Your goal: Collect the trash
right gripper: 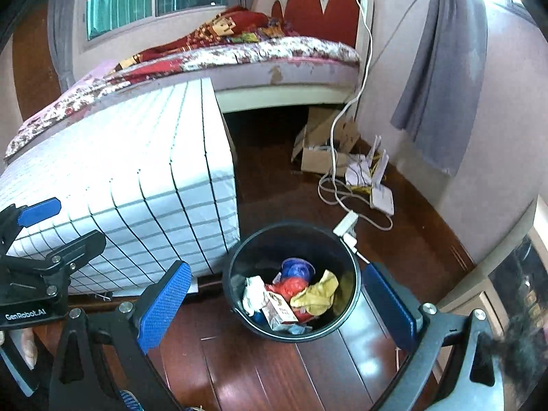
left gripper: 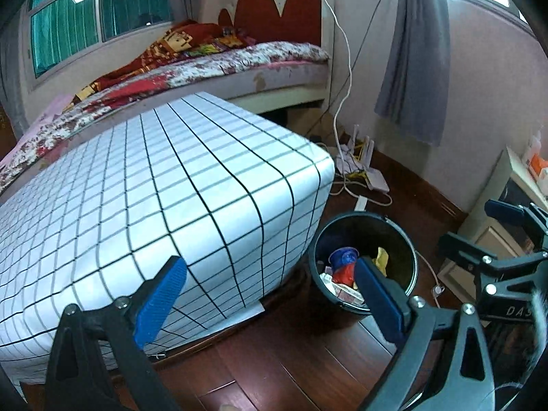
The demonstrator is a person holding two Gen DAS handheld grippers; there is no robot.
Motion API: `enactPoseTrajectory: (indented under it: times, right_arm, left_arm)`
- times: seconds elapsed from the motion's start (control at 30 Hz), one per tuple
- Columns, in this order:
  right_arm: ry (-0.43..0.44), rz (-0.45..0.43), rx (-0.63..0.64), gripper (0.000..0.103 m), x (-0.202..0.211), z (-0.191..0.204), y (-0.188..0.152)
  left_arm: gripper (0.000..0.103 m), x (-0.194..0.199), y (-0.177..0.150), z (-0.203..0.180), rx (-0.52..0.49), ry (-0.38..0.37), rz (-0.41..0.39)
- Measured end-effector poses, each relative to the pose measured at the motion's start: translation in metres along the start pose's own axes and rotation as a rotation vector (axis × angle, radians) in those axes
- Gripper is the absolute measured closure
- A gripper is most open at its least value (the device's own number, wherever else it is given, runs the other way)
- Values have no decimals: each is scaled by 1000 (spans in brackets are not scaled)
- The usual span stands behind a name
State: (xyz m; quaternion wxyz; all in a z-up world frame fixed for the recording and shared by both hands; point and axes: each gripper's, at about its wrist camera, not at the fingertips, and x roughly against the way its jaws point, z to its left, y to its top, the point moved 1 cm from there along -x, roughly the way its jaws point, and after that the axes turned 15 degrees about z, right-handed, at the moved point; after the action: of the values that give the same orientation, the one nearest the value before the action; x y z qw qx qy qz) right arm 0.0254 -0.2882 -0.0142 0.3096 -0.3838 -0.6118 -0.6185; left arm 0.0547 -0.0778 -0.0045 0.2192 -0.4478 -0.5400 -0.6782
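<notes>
A black round trash bin (right gripper: 236, 294) stands on the wooden floor by the corner of the checked table; it also shows in the left wrist view (left gripper: 409, 260). It holds a blue cup (right gripper: 297, 268), a red wrapper (right gripper: 291, 285), a yellow crumpled wrapper (right gripper: 318, 294), white tissue (right gripper: 252, 293) and a small carton (right gripper: 278, 311). My right gripper (right gripper: 277, 299) is open and empty above the bin. My left gripper (left gripper: 270, 294) is open and empty, to the left of the bin, near the table's corner. The right gripper shows at the right edge of the left wrist view (left gripper: 496, 236).
A table with a white checked cloth (left gripper: 154, 212) fills the left. Behind it is a bed (left gripper: 239, 61) with floral sheets. A router (right gripper: 382, 198), cables, power strip (right gripper: 346, 226) and cardboard box (right gripper: 318, 157) lie on the floor by the wall. A cabinet (left gripper: 493, 239) stands right.
</notes>
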Motion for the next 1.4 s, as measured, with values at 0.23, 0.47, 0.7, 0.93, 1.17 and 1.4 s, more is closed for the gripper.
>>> enactPoseTrajectory:
  times: [0.23,0.47,0.7,0.93,1.17,1.4]
  right_arm:
    - [-10,-52,-5,1,42,11,5]
    - [-29,-109,0,1,80,20,2]
    - [-22,-146,20,1,106,31,-6]
    - [-11,-175,40,1,117,42,-8]
    - [-9,-175,35,1,118,41,-9]
    - [-9,-178,23,1,121,37,-10]
  left_arm:
    - [4,36,-1,5,9,25,-59]
    - [4,74,-7,13,36,24,-121]
    - [2,100,-18,25,66,45,-170]
    - [1,104,-25,29,72,43,-179]
    - [1,104,-25,29,82,40,-182]
    - [1,107,-27,24,64,49,-191]
